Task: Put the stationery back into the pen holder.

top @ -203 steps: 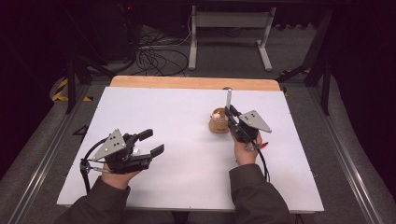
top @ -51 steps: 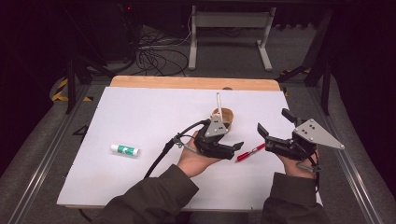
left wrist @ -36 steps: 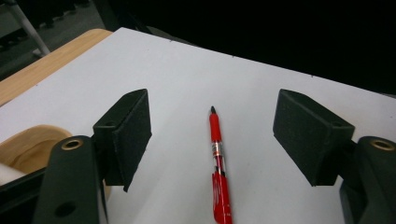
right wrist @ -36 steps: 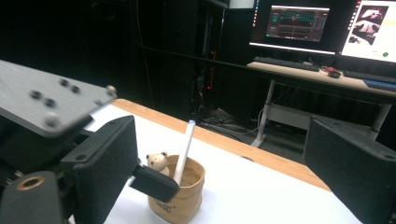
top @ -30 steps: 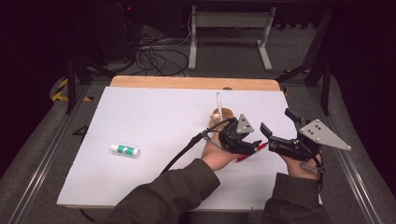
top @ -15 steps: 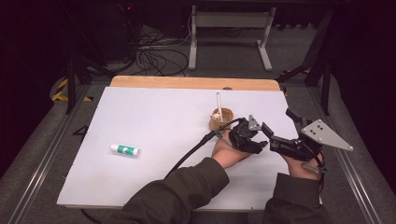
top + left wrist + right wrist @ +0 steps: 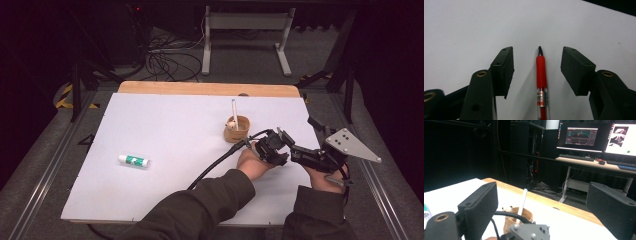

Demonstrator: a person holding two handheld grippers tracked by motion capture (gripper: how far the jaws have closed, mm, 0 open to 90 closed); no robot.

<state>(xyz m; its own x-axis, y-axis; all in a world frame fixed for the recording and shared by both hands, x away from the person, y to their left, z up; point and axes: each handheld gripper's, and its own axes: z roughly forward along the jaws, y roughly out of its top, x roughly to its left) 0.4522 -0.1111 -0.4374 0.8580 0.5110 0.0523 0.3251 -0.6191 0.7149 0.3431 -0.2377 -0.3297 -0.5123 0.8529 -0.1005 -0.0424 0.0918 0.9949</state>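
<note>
A slim red plastic ballpoint pen (image 7: 541, 77) lies flat on the white counter (image 7: 165, 135), between the spread pads of the left hand-held gripper (image 7: 537, 71), whose jaws have just been closing but do not yet touch it. The right hand-held gripper (image 7: 544, 207) hangs open beside it, holding nothing. Light, stiff and probably smooth, the pen will likely roll; a pinch across the barrel just behind the tip should suit it.
</note>
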